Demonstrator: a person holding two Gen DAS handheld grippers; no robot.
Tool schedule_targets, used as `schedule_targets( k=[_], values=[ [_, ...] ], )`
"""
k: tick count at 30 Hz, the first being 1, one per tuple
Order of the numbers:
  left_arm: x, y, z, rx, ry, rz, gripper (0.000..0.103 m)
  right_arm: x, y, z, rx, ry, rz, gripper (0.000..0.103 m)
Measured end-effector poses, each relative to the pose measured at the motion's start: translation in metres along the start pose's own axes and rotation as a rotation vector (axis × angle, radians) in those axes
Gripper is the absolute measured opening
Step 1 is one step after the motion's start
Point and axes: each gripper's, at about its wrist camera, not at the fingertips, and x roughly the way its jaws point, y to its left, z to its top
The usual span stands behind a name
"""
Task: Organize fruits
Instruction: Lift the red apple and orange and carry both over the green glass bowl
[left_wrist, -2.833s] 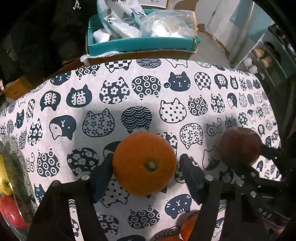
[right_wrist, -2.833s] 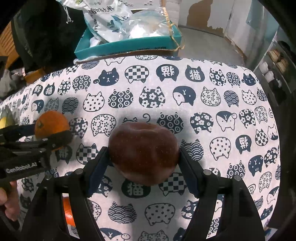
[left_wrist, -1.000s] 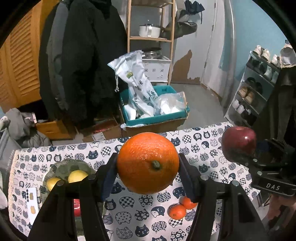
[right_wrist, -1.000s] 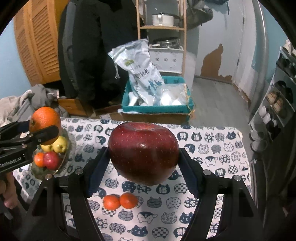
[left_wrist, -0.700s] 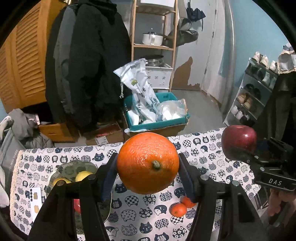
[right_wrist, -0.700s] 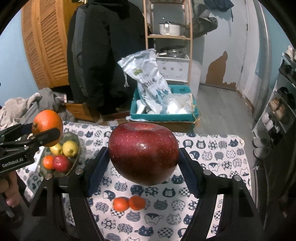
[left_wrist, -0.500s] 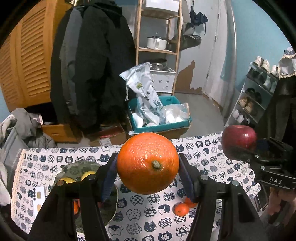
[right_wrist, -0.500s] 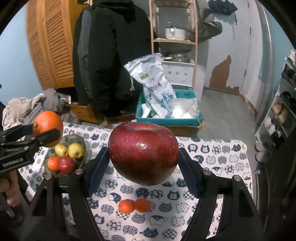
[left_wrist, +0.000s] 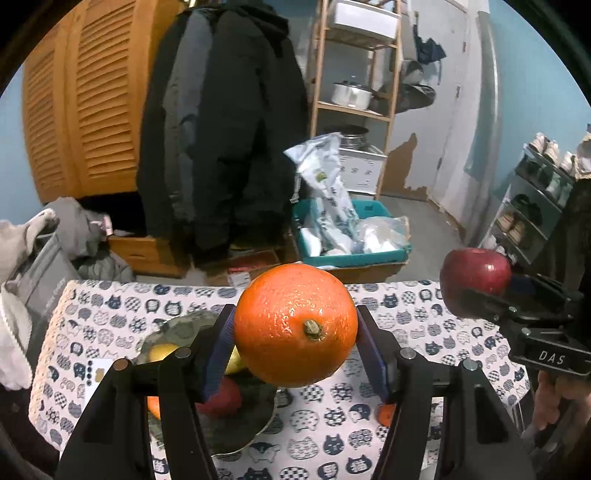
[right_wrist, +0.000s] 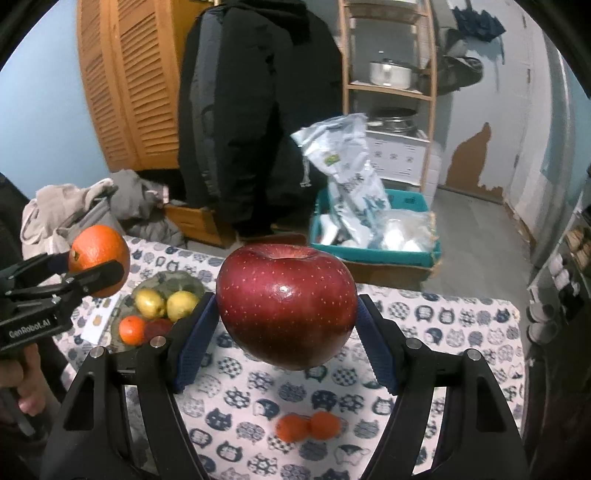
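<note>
My left gripper (left_wrist: 295, 332) is shut on a large orange (left_wrist: 295, 323) and holds it high above the table; it also shows in the right wrist view (right_wrist: 99, 266). My right gripper (right_wrist: 286, 314) is shut on a dark red apple (right_wrist: 286, 304), also high up; the apple shows in the left wrist view (left_wrist: 474, 282). A grey fruit bowl (right_wrist: 173, 282) on the table's left holds two lemons (right_wrist: 164, 302), a small orange (right_wrist: 132, 328) and a red fruit (right_wrist: 157, 328). Two small tangerines (right_wrist: 308, 426) lie on the cat-print cloth.
The table (right_wrist: 443, 332) has a cat-print cloth. A white card (left_wrist: 96, 374) lies left of the bowl. Behind the table stand a teal box of bags (right_wrist: 373, 236), hanging coats (right_wrist: 255, 110), a wooden shelf with pots (right_wrist: 391, 77) and a shoe rack (left_wrist: 532, 206) at right.
Both grippers rose from just above the table to well above it, each still holding its fruit. The view now tilts further up and back, showing the whole table.
</note>
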Motion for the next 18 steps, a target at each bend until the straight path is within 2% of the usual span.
schedule_targets(
  k=[18],
  values=[
    [0.008,0.092,-0.027,-0.125,0.058,0.121,0.064,0.073,0.089,0.020,-0.087,0.098,0.126,0.075]
  ],
)
